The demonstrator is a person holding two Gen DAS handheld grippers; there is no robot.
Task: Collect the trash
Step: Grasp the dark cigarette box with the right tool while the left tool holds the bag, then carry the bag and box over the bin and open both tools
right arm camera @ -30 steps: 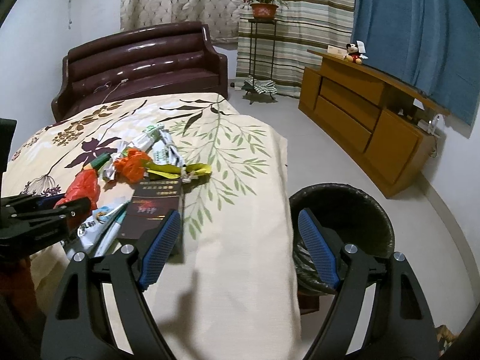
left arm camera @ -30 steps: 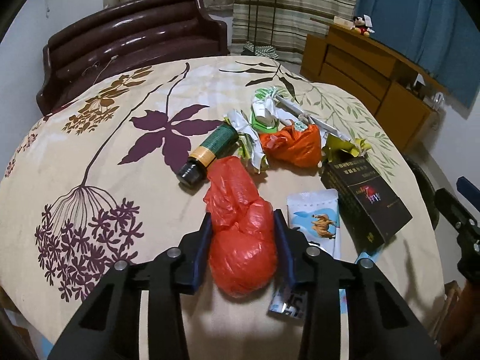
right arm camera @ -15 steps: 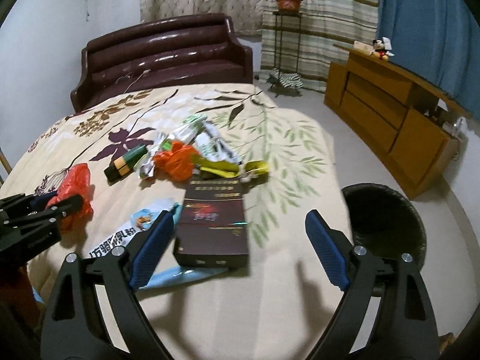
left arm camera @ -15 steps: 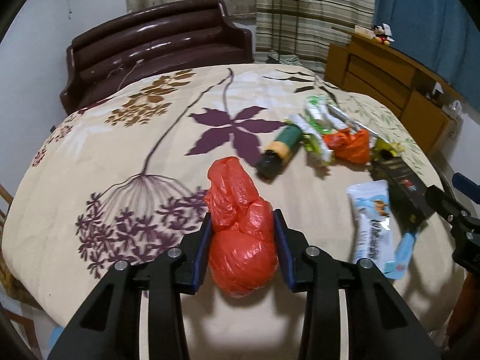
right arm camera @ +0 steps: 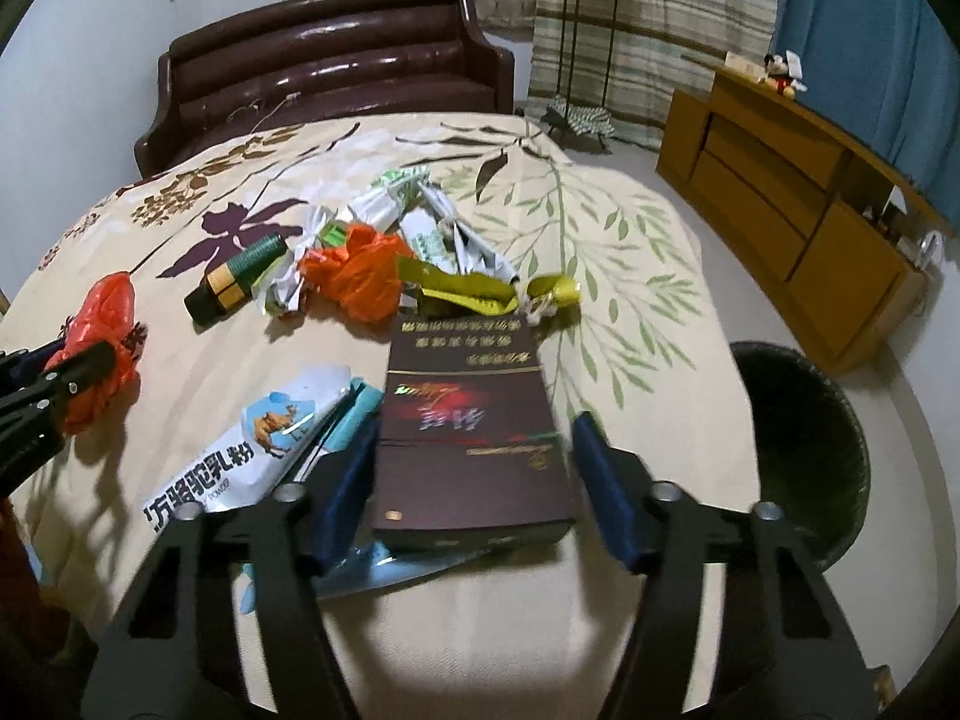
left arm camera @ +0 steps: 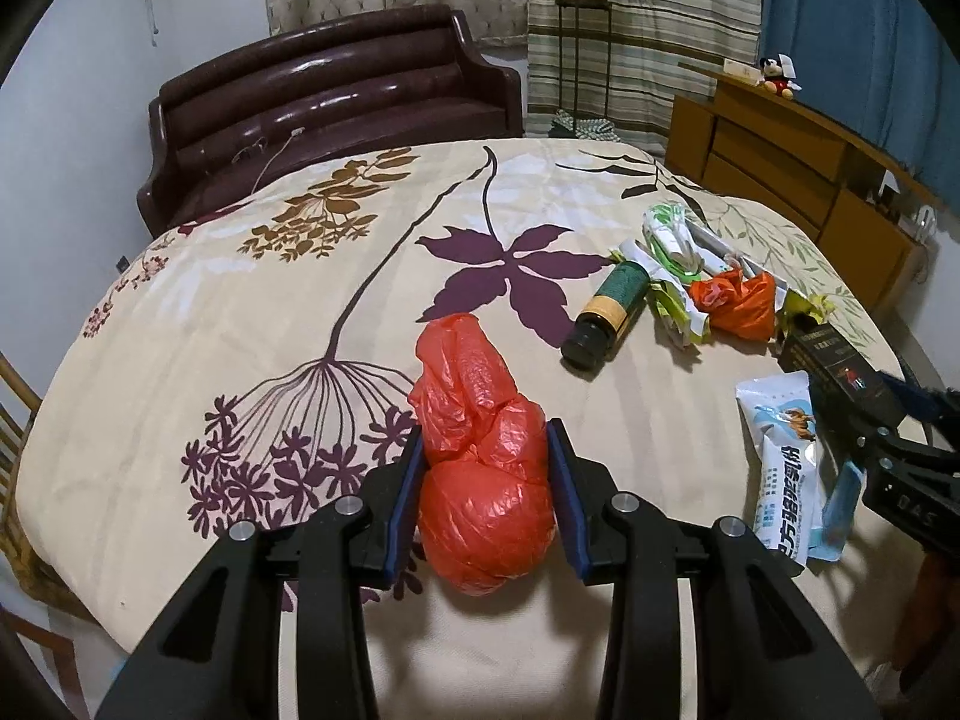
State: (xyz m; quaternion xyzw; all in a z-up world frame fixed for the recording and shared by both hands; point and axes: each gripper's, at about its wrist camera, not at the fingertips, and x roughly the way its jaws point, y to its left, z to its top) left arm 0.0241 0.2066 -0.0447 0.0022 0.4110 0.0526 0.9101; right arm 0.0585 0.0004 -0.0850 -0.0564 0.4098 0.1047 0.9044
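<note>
My left gripper (left arm camera: 485,480) is shut on a crumpled red plastic bag (left arm camera: 480,468) and holds it above the bed; the bag also shows in the right wrist view (right arm camera: 96,348). My right gripper (right arm camera: 471,480) is open, its jaws on either side of a dark maroon box (right arm camera: 471,426) that lies on the bedspread. Around it lie a white and blue milk powder pouch (right arm camera: 252,450), an orange bag (right arm camera: 357,276), a green bottle (right arm camera: 237,285), yellow wrappers (right arm camera: 474,294) and white-green wrappers (right arm camera: 396,204).
A black trash bin (right arm camera: 804,450) stands on the floor to the right of the bed. A dark leather sofa (right arm camera: 330,60) is behind the bed (left arm camera: 240,300). A wooden cabinet (right arm camera: 798,210) lines the right wall.
My right gripper has swung left from over the bin and moved down around the dark box. My left gripper has lifted the red bag and drawn back to the left.
</note>
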